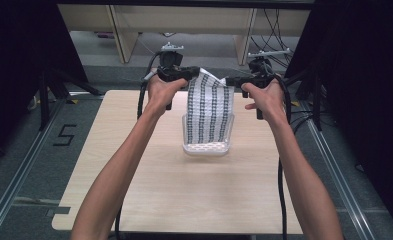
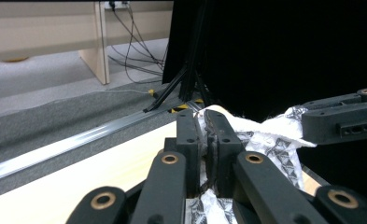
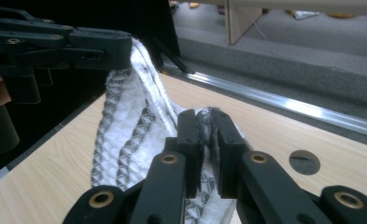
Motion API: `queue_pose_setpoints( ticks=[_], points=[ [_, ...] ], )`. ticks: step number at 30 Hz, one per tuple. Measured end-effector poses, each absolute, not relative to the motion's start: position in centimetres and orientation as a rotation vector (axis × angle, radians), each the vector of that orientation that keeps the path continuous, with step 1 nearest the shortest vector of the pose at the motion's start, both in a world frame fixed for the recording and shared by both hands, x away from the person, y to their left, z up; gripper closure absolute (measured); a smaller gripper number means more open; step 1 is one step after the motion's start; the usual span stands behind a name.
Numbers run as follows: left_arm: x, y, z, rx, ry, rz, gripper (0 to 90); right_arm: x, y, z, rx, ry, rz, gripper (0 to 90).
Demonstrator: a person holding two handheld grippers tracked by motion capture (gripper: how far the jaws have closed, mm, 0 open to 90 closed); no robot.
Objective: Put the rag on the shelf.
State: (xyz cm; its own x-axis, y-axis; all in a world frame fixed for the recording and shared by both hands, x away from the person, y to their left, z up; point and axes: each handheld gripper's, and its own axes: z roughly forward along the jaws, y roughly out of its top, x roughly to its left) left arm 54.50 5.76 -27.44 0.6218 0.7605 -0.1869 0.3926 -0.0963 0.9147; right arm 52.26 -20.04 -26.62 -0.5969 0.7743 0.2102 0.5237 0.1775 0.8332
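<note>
Table: I see a pale wood table [image 1: 184, 190] with rounded corners; in the right gripper view a round hole [image 3: 304, 162] shows in its top.
Floor: grey carpet around the table, with a metal rail [image 1: 14, 180] running along the left side and a marking shaped like a 5 [image 1: 64, 135] beside it.
Room: black curtains [image 1: 14, 60] hang on both sides; at the far end stands pale wood furniture [image 1: 184, 25] with loose cables [image 1: 274, 25] near it.
Tray: a clear plastic tray [image 1: 207, 147] sits near the middle of the table, a little toward the far edge.
Cloth: a white cloth with dark patterned stripes [image 1: 211, 105] hangs stretched between my two tools above the far half of the table; its lower end drops into the tray.
Left hand-held gripper [image 1: 191, 74]: jaws closed narrow on the cloth's upper left corner; in the left gripper view [image 2: 204, 133] the fabric is pinched between the pads.
Right hand-held gripper [image 1: 234, 82]: jaws closed narrow on the upper right corner; in the right gripper view [image 3: 205, 133] the cloth is bunched between the pads.
Hands: my left hand [image 1: 161, 90] and right hand [image 1: 266, 97] hold the tools level with each other, well above the table.
</note>
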Motion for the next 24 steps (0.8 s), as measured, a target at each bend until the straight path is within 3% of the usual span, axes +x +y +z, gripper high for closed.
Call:
queue_pose_setpoints(
  ticks=[18, 22, 24],
  points=[
    [57.2, 6.3, -32.2, 1.720, 1.092, 0.346, 81.6, 56.0, -18.8, -30.4, 1.411, 2.196, 1.291, 81.2],
    [57.6, 6.5, -33.1, 1.755, 1.104, 0.308, 77.5, 56.3, -18.6, -31.2, 1.455, 2.183, 1.262, 79.3],
    [57.8, 6.4, -33.7, 1.807, 1.106, 0.267, 68.1, 56.4, -18.6, -31.6, 1.465, 2.197, 1.245, 79.3]
  ],
)
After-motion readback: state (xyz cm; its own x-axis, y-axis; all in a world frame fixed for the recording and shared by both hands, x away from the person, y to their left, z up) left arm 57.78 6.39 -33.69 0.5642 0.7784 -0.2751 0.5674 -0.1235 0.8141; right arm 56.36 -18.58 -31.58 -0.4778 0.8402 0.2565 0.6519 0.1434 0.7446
